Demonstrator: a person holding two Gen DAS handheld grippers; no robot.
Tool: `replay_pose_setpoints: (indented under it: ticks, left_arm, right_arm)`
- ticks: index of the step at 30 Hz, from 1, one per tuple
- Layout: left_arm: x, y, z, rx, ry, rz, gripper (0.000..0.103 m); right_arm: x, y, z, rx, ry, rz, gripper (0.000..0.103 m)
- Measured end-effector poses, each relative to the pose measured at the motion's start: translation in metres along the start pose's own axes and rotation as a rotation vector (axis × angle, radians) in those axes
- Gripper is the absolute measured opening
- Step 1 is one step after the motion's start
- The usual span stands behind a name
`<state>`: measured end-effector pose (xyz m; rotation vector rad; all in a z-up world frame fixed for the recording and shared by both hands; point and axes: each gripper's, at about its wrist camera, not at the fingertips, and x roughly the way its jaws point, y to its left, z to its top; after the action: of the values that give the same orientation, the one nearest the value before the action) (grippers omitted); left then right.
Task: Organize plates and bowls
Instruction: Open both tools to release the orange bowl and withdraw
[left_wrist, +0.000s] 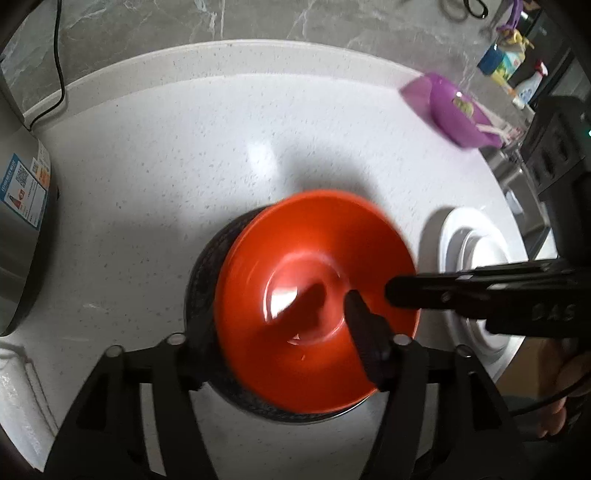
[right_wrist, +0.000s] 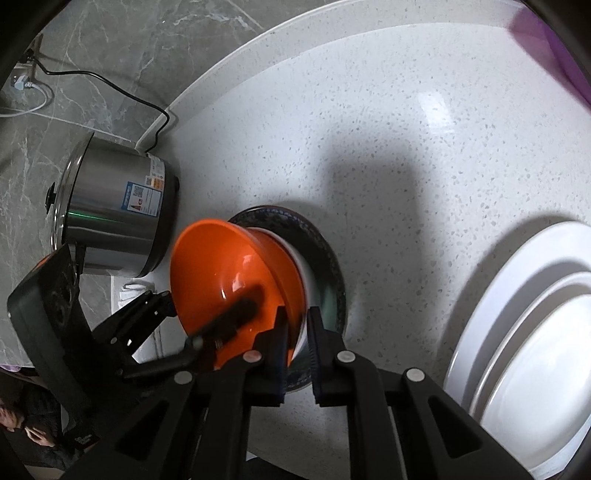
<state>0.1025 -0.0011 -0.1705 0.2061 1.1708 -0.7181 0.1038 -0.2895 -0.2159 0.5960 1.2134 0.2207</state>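
Right wrist view, what have you got?
— My right fingers (right_wrist: 295, 332) are clamped on the orange bowl (right_wrist: 236, 288), tilted over the dark plate (right_wrist: 325, 258); my left fingers (left_wrist: 280, 328) stand apart.
— What's left?
— The purple bowl (left_wrist: 454, 110) sits far off on the bench (left_wrist: 184, 166); white plates (right_wrist: 524, 350) look stacked already.

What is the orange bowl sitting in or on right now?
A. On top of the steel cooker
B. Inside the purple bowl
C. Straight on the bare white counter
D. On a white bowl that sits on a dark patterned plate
D: in the right wrist view the orange bowl is nested on a white bowl over the dark patterned plate, with the right tool clamped on the bowls' rims.
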Motion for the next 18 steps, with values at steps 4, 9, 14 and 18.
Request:
replay_pose_setpoints:
  ticks: [4,9,14,18]
  left_arm:
    - [-0.003,0.000,0.003,-0.016,-0.017,-0.040,0.076]
    - [-0.019,0.002,0.004,-0.038,-0.073,-0.049,0.080]
    - [-0.044,0.020,0.009,-0.089,-0.133,-0.035,0.080]
    - [-0.058,0.047,0.004,-0.145,-0.149,-0.034,0.088]
  right_arm:
    - [0.002,-0.001,0.002,-0.001,0.011,-0.007,0.012]
    - [0.002,-0.005,0.004,0.007,0.021,-0.025,0.013]
    - [0.002,-0.002,0.006,-0.004,0.024,-0.013,0.014]
    - [-0.001,0.002,0.006,-0.029,0.024,0.006,0.021]
